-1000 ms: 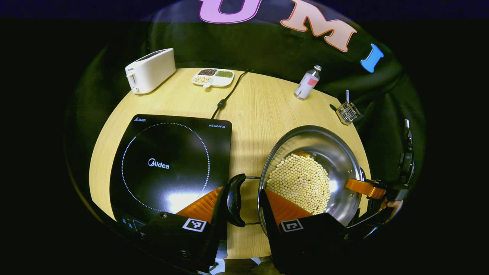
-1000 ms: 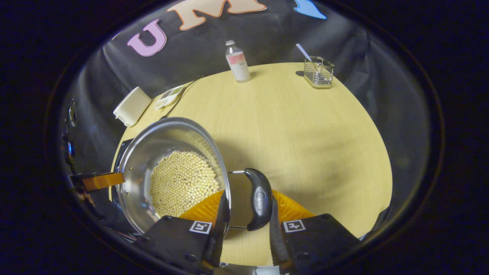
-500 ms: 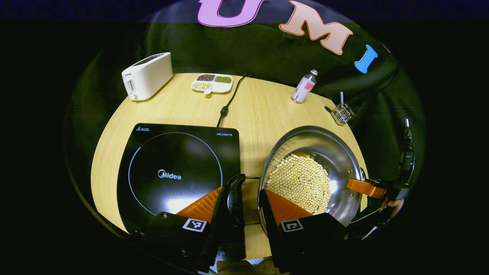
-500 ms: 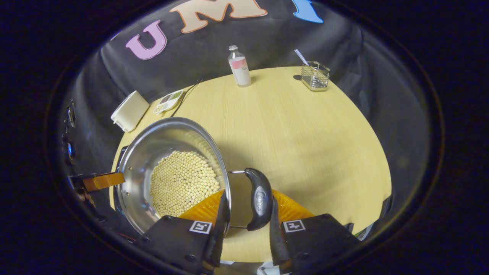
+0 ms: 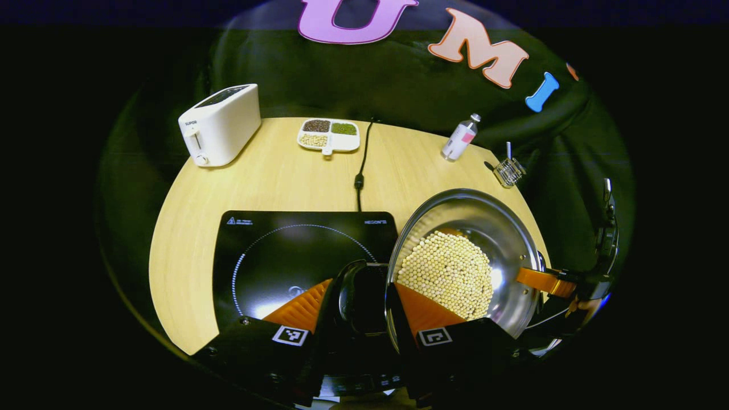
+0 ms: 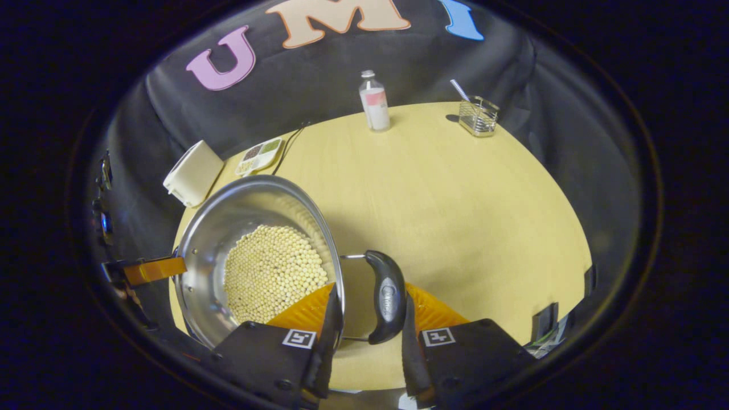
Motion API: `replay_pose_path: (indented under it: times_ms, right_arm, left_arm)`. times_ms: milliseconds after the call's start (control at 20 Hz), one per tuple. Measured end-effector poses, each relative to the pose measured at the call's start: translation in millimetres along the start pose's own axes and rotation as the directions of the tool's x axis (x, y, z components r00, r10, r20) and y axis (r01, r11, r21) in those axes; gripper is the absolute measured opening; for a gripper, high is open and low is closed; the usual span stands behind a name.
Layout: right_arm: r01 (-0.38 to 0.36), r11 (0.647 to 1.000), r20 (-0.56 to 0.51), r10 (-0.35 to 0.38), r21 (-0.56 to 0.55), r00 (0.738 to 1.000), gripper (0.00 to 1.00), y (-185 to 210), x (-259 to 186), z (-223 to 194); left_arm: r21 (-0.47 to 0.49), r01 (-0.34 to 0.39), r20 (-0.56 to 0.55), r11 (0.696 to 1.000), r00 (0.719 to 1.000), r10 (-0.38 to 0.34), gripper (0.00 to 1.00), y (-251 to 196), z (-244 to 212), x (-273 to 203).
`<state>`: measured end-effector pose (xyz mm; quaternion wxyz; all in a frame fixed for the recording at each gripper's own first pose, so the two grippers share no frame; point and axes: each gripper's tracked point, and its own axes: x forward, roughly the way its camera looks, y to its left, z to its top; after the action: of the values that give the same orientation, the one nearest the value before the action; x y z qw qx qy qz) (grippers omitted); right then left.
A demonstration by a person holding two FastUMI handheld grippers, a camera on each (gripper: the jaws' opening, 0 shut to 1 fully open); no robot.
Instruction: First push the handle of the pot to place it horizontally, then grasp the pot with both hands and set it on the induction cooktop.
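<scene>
A steel pot (image 5: 501,228) holding pale beans (image 5: 447,270) is carried between both grippers. My left gripper (image 5: 361,310) is shut on the pot's black left handle (image 5: 352,293), one orange finger inside the rim and one outside. That handle now hangs over the right part of the black induction cooktop (image 5: 285,250). In the right gripper view the pot (image 6: 239,216) sits at the left. There my right gripper (image 6: 367,313) is shut on the other black handle (image 6: 386,296). The right gripper's orange finger (image 5: 544,280) shows at the pot's far rim.
On the round wooden table (image 5: 273,176) stand a white toaster (image 5: 219,124), a divided dish of grains (image 5: 329,135), the cooktop's cord (image 5: 360,171), a small bottle (image 5: 460,138) and a wire basket (image 5: 507,171) along the back edge.
Both grippers have carried the pot leftward toward the cooktop. The left handle, over bare table a second ago, is now above the cooktop's right side. Both grips are unchanged.
</scene>
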<state>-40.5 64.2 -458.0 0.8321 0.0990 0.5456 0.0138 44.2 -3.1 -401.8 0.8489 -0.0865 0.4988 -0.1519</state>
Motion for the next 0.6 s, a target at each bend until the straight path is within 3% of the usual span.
replay_pose_path:
  times_ms: [600]
  right_arm:
    - [-0.028, 1.0, -0.022, 0.028, 0.006, 0.999, 0.53, 72, 18, -7]
  left_arm:
    - [-0.013, -0.032, -0.017, 0.999, 0.999, 0.032, 0.56, 71, 5, -12]
